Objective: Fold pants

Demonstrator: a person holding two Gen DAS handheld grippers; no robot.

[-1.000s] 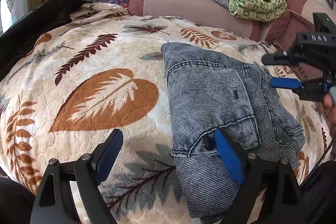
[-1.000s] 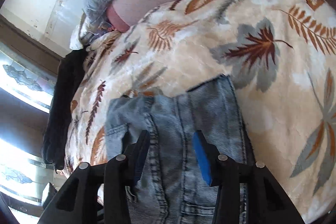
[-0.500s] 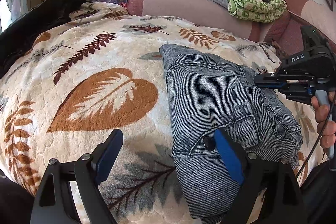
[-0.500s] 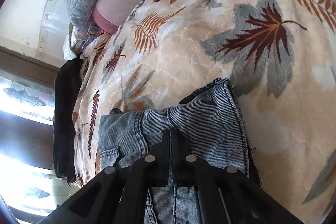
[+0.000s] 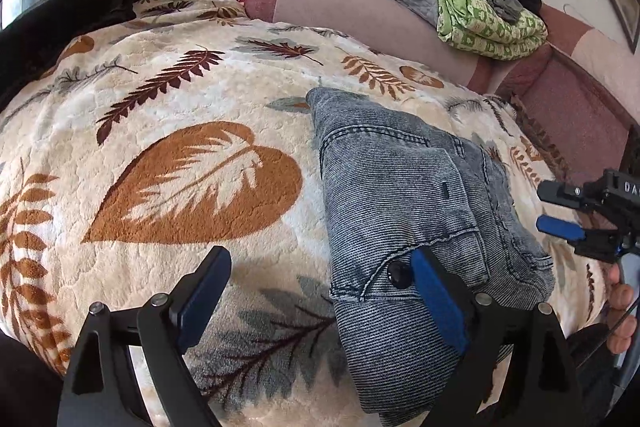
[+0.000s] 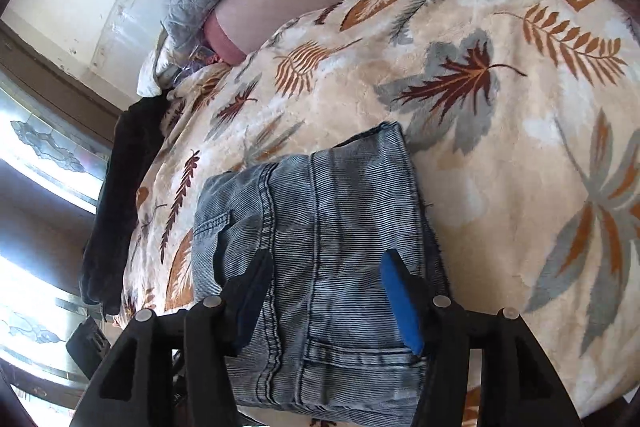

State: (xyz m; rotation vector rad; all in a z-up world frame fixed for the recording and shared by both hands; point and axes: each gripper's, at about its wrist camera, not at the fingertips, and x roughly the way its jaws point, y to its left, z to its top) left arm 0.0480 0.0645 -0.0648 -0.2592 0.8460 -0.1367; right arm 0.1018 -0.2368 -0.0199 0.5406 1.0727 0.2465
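So the faded blue-grey denim pants (image 5: 404, 211) are sitting folded into a compact, squarish bundle on the cream fleece blanket with the brown and grey leaf print (image 5: 168, 115), toward the right side of the bed in the left wrist view. What changed: half a second ago the right gripper (image 6: 328, 295) had its jaws pinched completely together right on top of the denim, and now they've just sprung apart again, with fabric visible between them but neither pad pressing on it. From the left camera you can see that same gripper pulled off to the right edge of the bundle, clear of the cloth, with the person's fingers (image 5: 622, 301) wrapped on the handle. The bundle looks flatter along that edge than a second ago, so my guess is that was a last pinch or tuck on the fold. The left gripper (image 5: 320, 297) hasn't really budged, jaws spread wide, one blue pad resting on the denim by the dark button (image 5: 398, 275), the other over bare blanket, gripping nothing. Nothing's being held, so the fold looks basically done to me.
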